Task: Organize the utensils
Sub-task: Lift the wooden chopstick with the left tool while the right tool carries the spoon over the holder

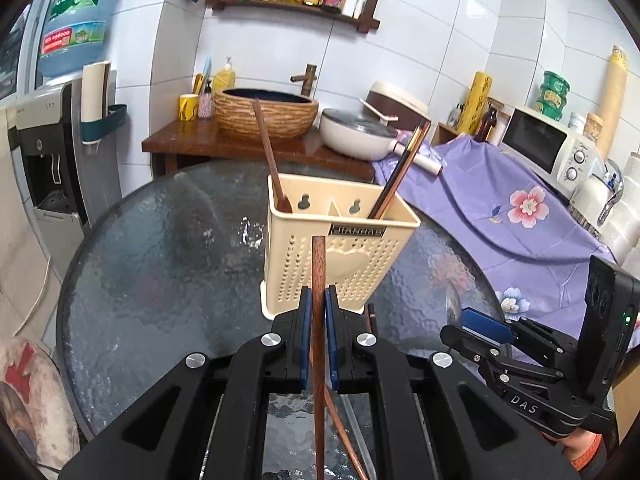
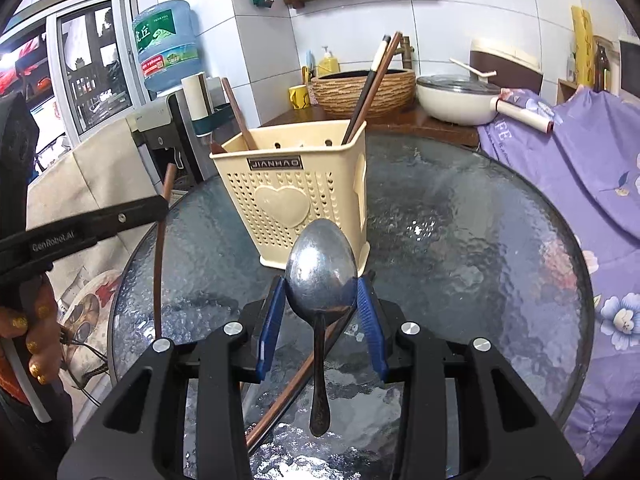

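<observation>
A cream perforated utensil holder (image 1: 340, 248) (image 2: 292, 184) stands on the round glass table (image 1: 160, 248) (image 2: 460, 240). Its left compartment has a wooden utensil (image 1: 266, 148) and its right one dark chopsticks (image 1: 400, 168) (image 2: 368, 88). My left gripper (image 1: 319, 300) is shut on a brown chopstick (image 1: 319, 264) that points up in front of the holder; the right wrist view shows this gripper (image 2: 160, 205) and its stick (image 2: 159, 264) at the left. My right gripper (image 2: 320, 284) (image 1: 464, 318) is shut on a metal spoon (image 2: 320, 268) by its bowl, with the handle hanging toward the camera. Another brown chopstick (image 2: 288, 392) lies on the glass below.
Behind the table are a wooden counter with a woven basin (image 1: 266, 114), a white lidded pan (image 1: 356, 132) and a purple floral cloth (image 1: 520, 208). A water dispenser (image 1: 44, 152) stands at the left, a microwave (image 1: 548, 144) at the right. A person's hand (image 2: 36, 332) holds the left gripper.
</observation>
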